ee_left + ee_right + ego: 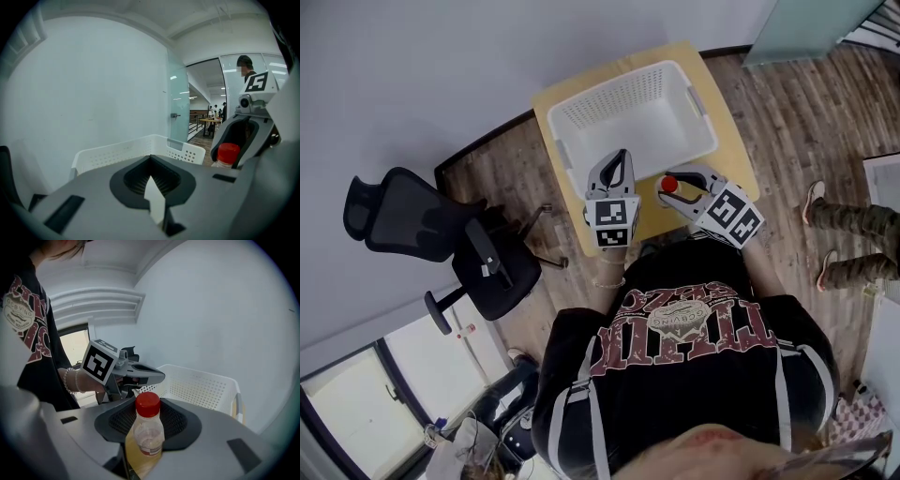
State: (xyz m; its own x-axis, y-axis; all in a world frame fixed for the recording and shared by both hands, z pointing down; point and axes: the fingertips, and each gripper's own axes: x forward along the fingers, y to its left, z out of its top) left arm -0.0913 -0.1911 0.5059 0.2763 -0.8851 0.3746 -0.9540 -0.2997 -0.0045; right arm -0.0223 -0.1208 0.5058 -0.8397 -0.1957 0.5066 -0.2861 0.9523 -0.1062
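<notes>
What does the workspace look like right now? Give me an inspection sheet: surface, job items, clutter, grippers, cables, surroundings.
surface: small wooden table, bare wood showing beside the basket.
job's things: white perforated basket on the table, nothing visible inside; clear bottle with a red cap, held near the table's front edge.
clutter: nothing seen.
grippers: right gripper shut on the bottle; left gripper shut with nothing between its jaws, close beside the right one.
cables: nothing seen.
surroundings: black office chair to the left, wood floor, white wall, another person's legs at the right.
</notes>
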